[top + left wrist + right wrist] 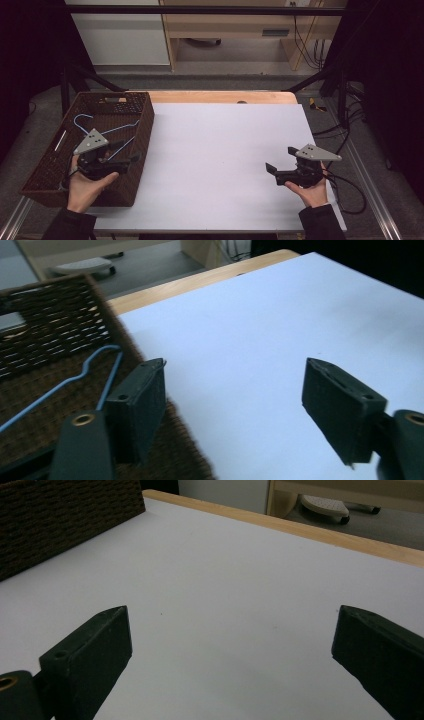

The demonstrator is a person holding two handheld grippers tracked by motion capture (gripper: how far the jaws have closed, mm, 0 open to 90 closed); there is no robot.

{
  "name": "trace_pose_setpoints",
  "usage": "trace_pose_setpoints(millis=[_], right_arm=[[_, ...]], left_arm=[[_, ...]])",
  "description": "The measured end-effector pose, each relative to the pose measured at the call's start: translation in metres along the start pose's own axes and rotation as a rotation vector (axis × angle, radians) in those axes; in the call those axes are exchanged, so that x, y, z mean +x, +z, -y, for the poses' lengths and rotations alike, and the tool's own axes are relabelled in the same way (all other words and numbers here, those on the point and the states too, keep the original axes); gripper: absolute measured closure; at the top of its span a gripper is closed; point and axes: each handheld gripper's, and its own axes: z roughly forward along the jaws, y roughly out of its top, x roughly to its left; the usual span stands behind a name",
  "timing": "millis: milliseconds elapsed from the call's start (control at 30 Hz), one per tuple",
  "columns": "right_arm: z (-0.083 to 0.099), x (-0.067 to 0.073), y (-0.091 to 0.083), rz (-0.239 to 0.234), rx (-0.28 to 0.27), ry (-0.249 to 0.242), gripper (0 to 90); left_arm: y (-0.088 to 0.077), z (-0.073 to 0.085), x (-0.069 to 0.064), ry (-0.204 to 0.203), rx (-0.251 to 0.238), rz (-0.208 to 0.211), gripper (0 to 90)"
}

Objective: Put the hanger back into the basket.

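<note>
A brown wicker basket (pixel 142 117) stands at the table's left with light-blue wire hangers (pixel 83 119) lying in it. My left gripper (pixel 127 162) is held over the basket's near right corner, pointing right, jaws open and empty. In the left gripper view its jaws straddle the basket wall (pixel 50 315), with a blue hanger (pixel 75 377) just past the left jaw. My right gripper (pixel 280 159) hovers open over the white table top (pixel 220 145) at the right, nothing between its jaws. The right gripper view shows the basket's side (pixel 60 515) far off at upper left.
A wooden table edge (pixel 220 96) runs along the back of the white surface. Cables (pixel 345 190) trail off the right side. A small white stick (pixel 60 140) lies in the basket's left part. Cabinets stand beyond the table.
</note>
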Motion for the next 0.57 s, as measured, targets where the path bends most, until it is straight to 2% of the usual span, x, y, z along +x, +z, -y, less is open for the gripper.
trace_pose_setpoints(millis=[100, 233, 433, 567], right_arm=[[0.0, 0.0, 0.0, -0.001, -0.003, 0.0, 3.4], [0.0, 0.0, -0.001, -0.004, -0.008, 0.001, 3.4], [0.0, -0.001, -0.001, -0.005, -0.008, 0.001, 3.4], [0.0, -0.001, -0.002, -0.006, -0.01, 0.002, 3.4]], left_arm=[[0.007, 0.001, -0.012, 0.02, -0.007, 0.01, 18.8], [0.015, 0.004, -0.021, 0.008, -0.011, 0.033, 12.2], [0.023, 0.01, -0.031, 0.021, -0.006, 0.049, 9.9], [0.025, 0.014, -0.033, 0.02, -0.029, 0.052, 10.0]])
